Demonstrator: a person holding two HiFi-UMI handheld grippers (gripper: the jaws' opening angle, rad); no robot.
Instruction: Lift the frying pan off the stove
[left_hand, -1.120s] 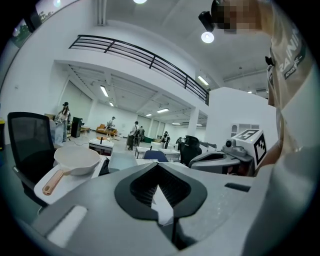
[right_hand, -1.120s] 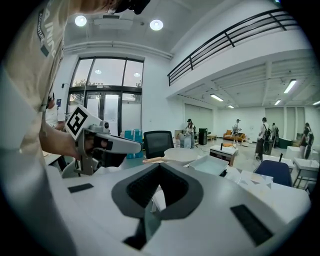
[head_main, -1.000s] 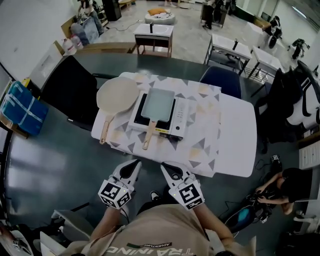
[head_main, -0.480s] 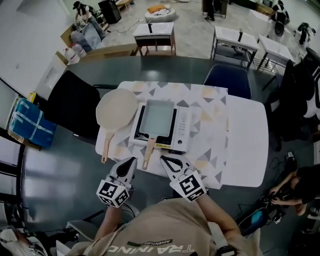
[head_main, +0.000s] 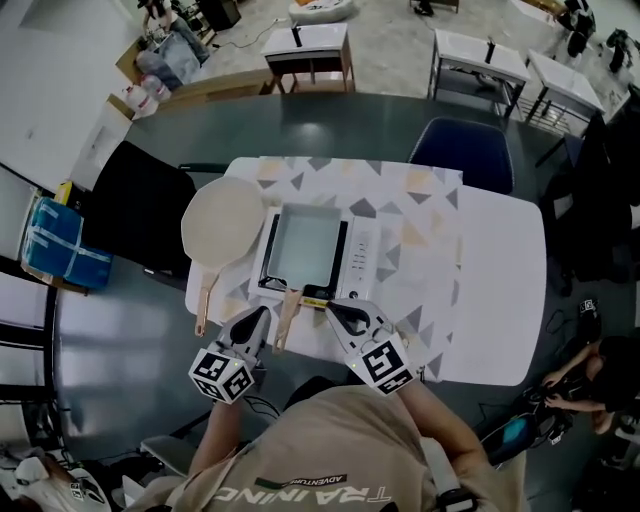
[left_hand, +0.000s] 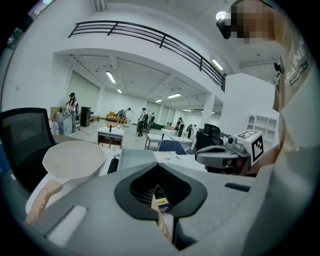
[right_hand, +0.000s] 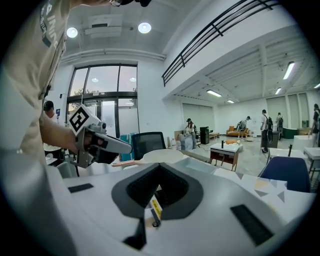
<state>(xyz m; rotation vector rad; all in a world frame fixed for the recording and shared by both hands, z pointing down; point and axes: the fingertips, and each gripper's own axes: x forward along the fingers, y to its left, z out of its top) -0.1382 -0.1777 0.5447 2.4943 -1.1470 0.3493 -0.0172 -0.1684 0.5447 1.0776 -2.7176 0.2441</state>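
A rectangular grey frying pan (head_main: 308, 243) sits on a white portable stove (head_main: 362, 255), and its wooden handle (head_main: 288, 312) points toward me. My left gripper (head_main: 262, 318) hovers just left of that handle's end with its jaws shut and empty. On the handle's right is my right gripper (head_main: 335, 308), also shut on nothing, over the stove's near edge. In the left gripper view the handle (left_hand: 159, 212) shows through the gap of the left gripper (left_hand: 159, 169), with the pan (left_hand: 135, 157) beyond. The right gripper (right_hand: 160, 167) points along the stove's front.
A round cream pan (head_main: 222, 222) with a wooden handle (head_main: 205, 300) lies left of the stove on the patterned cloth (head_main: 420, 215). A black chair (head_main: 140, 210) stands at the table's left, a blue chair (head_main: 465, 150) at the far side. A blue crate (head_main: 55, 245) sits far left.
Both grippers have moved forward from short of the table to either side of the pan handle's end. The pans and stove have not moved.
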